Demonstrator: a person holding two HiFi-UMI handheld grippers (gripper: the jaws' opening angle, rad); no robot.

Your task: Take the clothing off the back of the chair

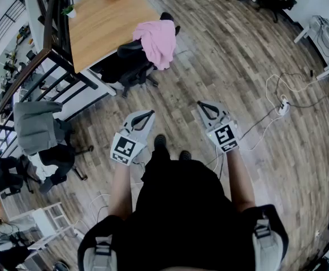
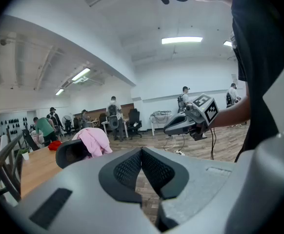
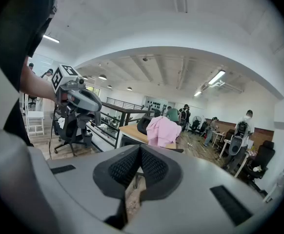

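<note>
Standing on a wood floor, a person holds two grippers out ahead, seen from above. At far left, a second chair carries something grey. Going for that one instead of the pink garment would be an easy mix-up.

Next comes a wooden desk, with a black office chair drawn up at its near right corner. The left gripper has its jaws pressed together with nothing between them.

Pink clothing hangs draped over the back of the office chair, well apart from both grippers. The right gripper is likewise clenched and empty.

Loose cables trail across the floor at right and could catch a foot on the walk forward.

Other likely troubles:
- If the jaws arrive without opening, they would only shove the cloth.
- A pinch on one loose fold may let the garment slide to the floor.
- The garment could snag on the chair back as it is pulled.
- Pulling sideways may roll or swivel the chair.
</note>
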